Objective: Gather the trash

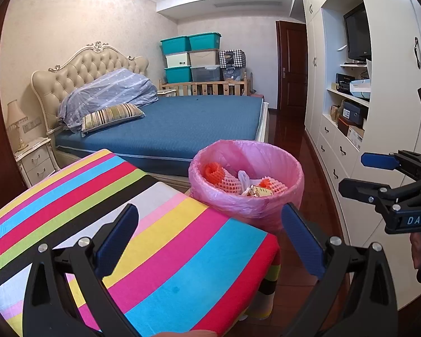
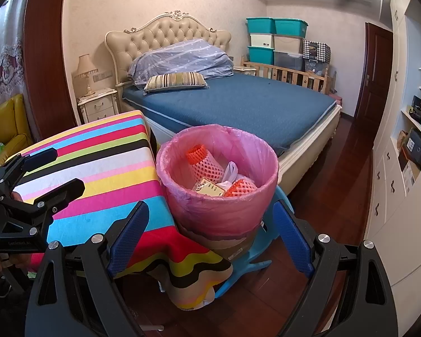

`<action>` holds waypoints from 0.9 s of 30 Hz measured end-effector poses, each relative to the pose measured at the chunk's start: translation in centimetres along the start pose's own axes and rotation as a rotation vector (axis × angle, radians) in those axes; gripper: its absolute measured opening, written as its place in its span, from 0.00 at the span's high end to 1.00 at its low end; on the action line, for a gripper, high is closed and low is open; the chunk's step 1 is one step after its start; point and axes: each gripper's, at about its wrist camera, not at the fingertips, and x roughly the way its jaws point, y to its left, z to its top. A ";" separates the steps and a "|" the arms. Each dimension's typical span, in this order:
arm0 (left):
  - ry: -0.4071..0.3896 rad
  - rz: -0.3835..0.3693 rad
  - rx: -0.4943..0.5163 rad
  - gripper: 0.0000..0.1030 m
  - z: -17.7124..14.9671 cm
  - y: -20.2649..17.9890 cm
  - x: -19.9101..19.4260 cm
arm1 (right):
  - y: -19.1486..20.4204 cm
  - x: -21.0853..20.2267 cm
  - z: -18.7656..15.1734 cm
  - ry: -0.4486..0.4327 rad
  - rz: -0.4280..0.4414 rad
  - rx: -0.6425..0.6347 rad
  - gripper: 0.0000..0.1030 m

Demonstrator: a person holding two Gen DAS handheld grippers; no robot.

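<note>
A bin with a pink liner (image 1: pixel 238 203) (image 2: pixel 210 213) stands on a blue plastic stool (image 2: pixel 255 259) beside the striped table (image 1: pixel 182 266) (image 2: pixel 103 163). Inside lie orange foam fruit nets (image 1: pixel 214 172) (image 2: pixel 203 161), a white plastic bag (image 2: pixel 231 171) and a yellow card (image 2: pixel 207 189). My left gripper (image 1: pixel 210 238) (image 2: pixel 67 168) hovers open over the table's corner, nothing between its fingers. My right gripper (image 2: pixel 210 236) (image 1: pixel 353 172) hangs open just short of the bin, level with its lower wall, and holds nothing.
A bed with a blue mattress (image 1: pixel 182 123) (image 2: pixel 244 104) lies behind the bin. White built-in cupboards (image 1: pixel 342 151) (image 2: pixel 393 185) line the right side across a strip of dark wood floor (image 2: pixel 322 205). A nightstand (image 2: pixel 98 106) and a yellow seat (image 2: pixel 8 129) stand at the left.
</note>
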 end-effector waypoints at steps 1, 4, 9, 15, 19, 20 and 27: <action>0.001 0.001 0.000 0.04 0.0 0.0 0.0 | 0.1 0.0 0.0 0.000 -0.001 0.000 0.18; 0.001 -0.001 0.000 0.04 0.0 0.0 0.0 | 0.1 0.0 -0.1 0.000 0.000 0.001 0.18; 0.000 0.001 0.000 0.04 0.1 0.0 0.1 | 0.1 0.1 -0.2 0.003 -0.001 0.001 0.18; -0.006 0.000 -0.001 0.04 0.1 0.0 0.0 | 0.1 0.1 -0.2 0.003 -0.001 0.002 0.18; 0.003 -0.009 -0.006 0.04 -0.1 0.1 0.2 | 0.1 0.2 -0.3 0.006 -0.001 0.002 0.18; 0.007 -0.012 -0.007 0.04 0.0 0.2 0.2 | 0.2 0.1 -0.4 0.007 -0.001 0.004 0.18; 0.008 -0.031 -0.006 0.04 -0.1 0.3 0.1 | 0.2 0.3 -0.6 0.008 -0.005 0.007 0.18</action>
